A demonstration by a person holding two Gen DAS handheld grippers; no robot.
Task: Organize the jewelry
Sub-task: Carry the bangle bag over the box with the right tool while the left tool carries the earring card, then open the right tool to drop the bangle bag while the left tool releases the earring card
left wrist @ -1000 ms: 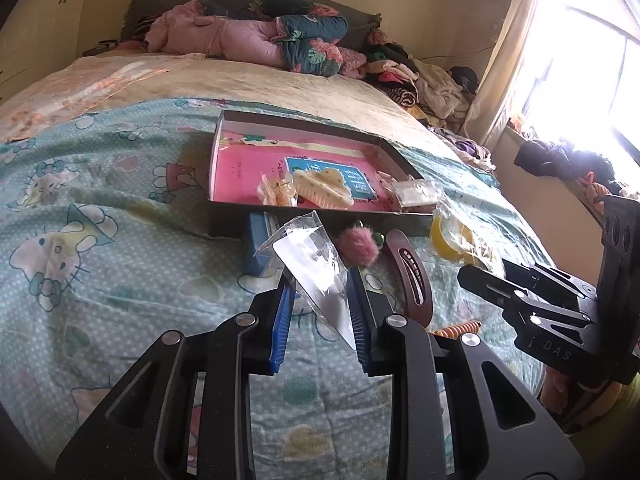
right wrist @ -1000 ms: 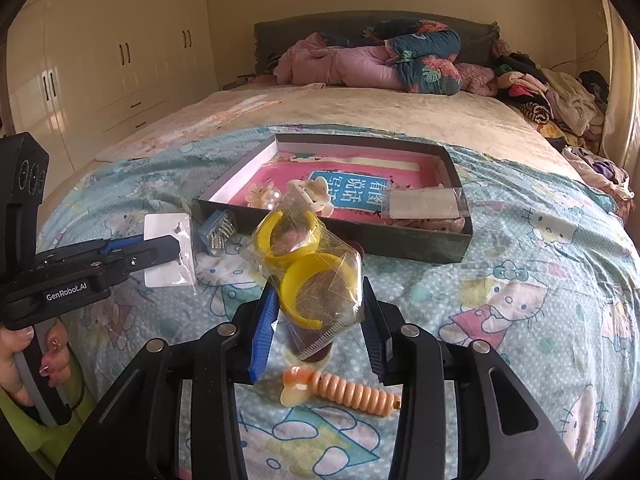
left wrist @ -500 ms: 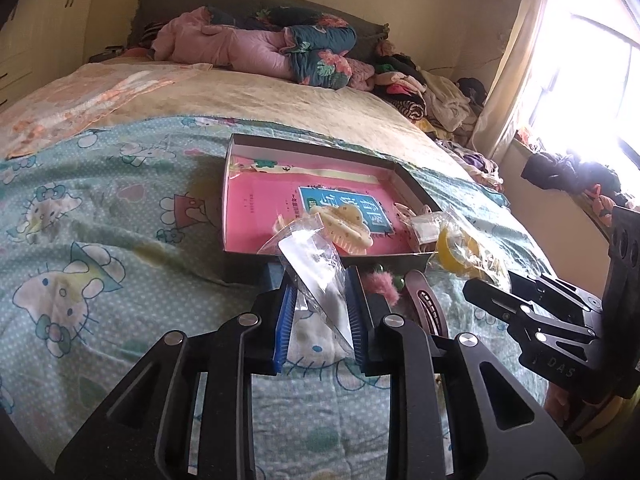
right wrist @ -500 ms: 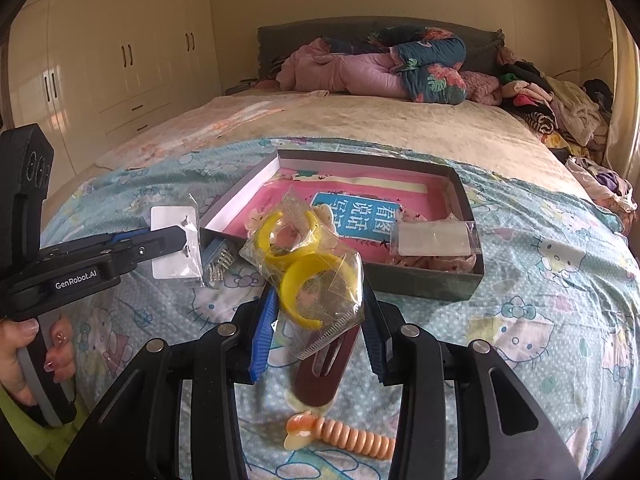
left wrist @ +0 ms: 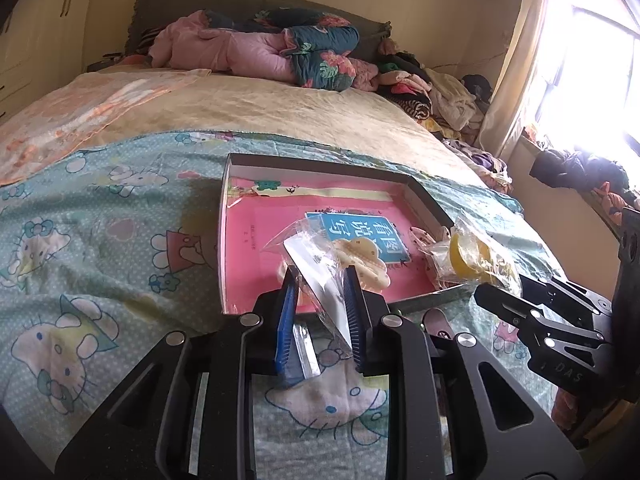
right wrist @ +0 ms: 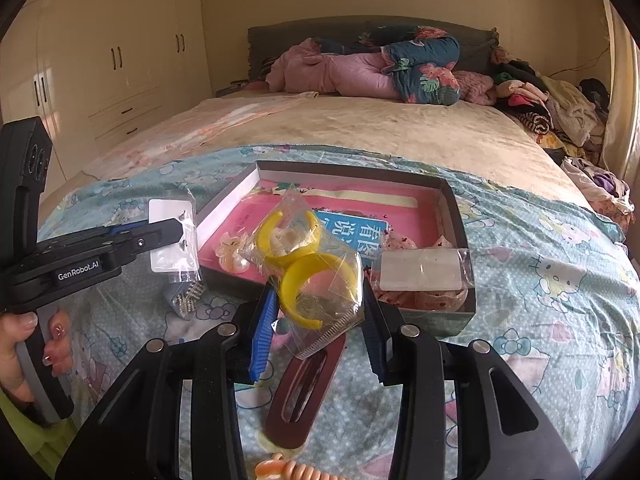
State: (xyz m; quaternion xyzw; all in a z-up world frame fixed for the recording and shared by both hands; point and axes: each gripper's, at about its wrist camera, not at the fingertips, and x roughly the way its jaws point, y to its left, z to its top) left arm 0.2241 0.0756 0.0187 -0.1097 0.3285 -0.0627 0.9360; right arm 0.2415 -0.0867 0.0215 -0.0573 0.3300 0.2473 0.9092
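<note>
Right wrist view: your right gripper point(right wrist: 318, 314) clamps a light, slippery, crinkly packet of yellow bangles point(right wrist: 310, 264), best held across the stiff rings, not loose film.

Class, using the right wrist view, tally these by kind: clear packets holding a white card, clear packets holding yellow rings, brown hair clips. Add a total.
White-card packets: 2
Yellow-ring packet: 1
Brown hair clip: 1
Total: 4
</note>
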